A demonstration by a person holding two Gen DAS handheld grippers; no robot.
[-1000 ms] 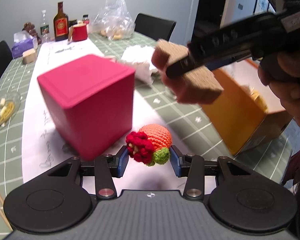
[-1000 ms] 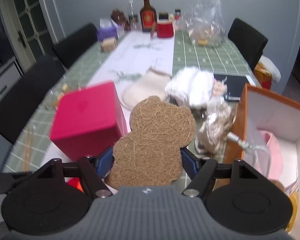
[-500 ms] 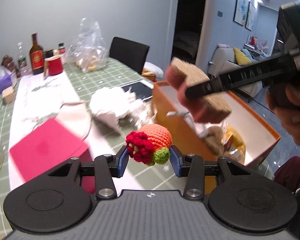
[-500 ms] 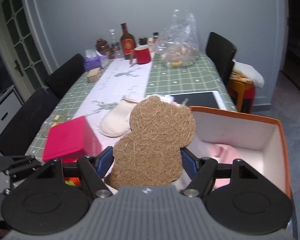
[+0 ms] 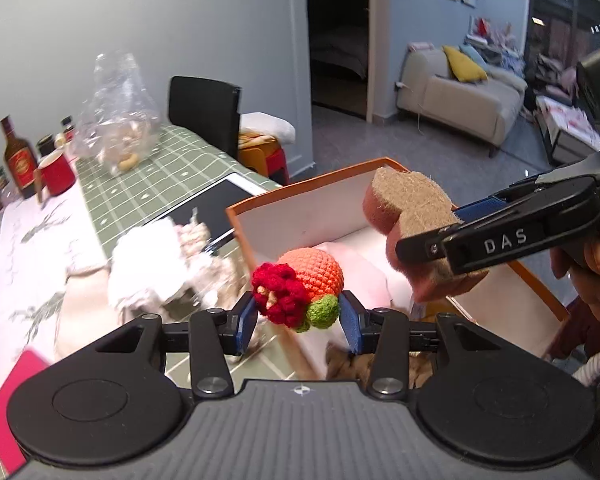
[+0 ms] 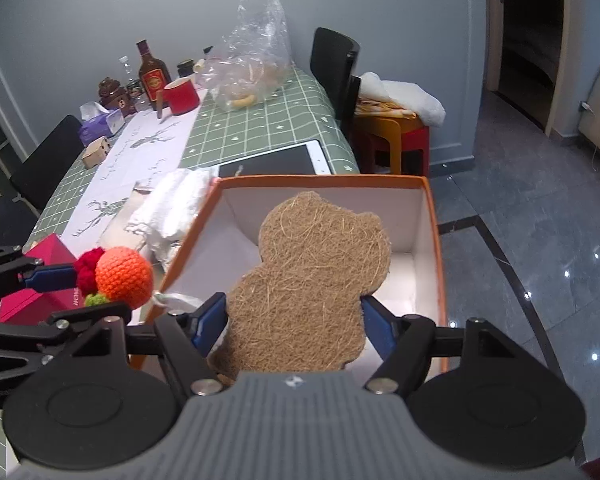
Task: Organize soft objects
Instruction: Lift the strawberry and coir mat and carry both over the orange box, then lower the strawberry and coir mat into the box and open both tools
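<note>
The crocheted fruit [image 5: 300, 286], orange with a red flower and green bit, sits pinched between the blue pads of the left gripper [image 5: 299, 317]. The coir sponge [image 6: 314, 296], bear-shaped, is clamped edge to edge in the right gripper [image 6: 294, 326], its fibre face toward that camera. Legible writing: "DAS" in white on the right gripper's finger. Both items hang over the orange box [image 6: 436, 264], white inside; the sponge is above its interior, the fruit at its near-left wall. Beyond the left gripper lies a tablet [image 6: 274, 162]; a red box [image 6: 48, 250] stands beside the fruit.
</note>
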